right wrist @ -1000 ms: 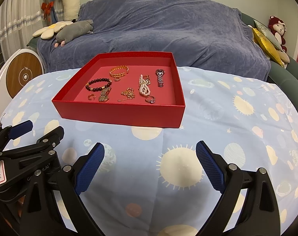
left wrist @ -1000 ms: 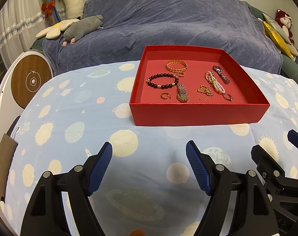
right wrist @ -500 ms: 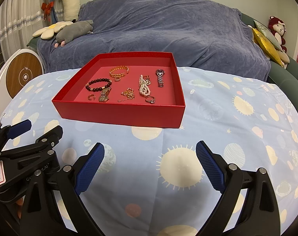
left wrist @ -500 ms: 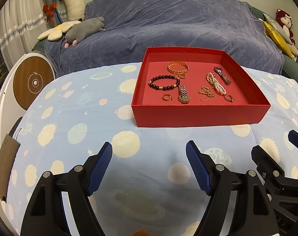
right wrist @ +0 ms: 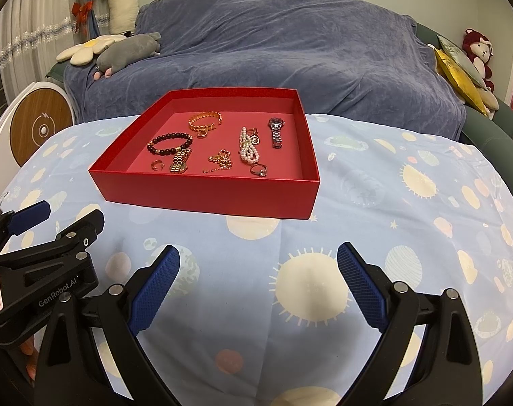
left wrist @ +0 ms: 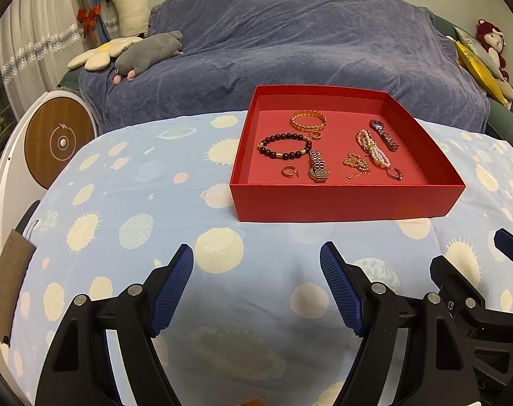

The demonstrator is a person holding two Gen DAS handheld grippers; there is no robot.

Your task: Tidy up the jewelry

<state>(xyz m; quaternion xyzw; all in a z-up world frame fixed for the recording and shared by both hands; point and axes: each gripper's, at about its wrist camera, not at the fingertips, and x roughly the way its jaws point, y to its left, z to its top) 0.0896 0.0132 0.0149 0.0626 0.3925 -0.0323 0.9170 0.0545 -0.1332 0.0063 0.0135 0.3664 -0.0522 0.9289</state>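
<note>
Planet-print tabletop (left wrist: 128, 203), blue-draped sofa (left wrist: 290, 50) beyond.
Red tray (left wrist: 344, 199) ahead of left gripper (left wrist: 256, 270) and right gripper (right wrist: 258, 269), both released, empty; plush toys on sofa.

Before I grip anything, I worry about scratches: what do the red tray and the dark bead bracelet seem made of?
Red tray: probably matte cardboard, judging by its thin straight walls and dull even surface. Dark bead bracelet: glossy round beads, stone or wood, with gold-coloured spacers; which one cannot be told.
</note>
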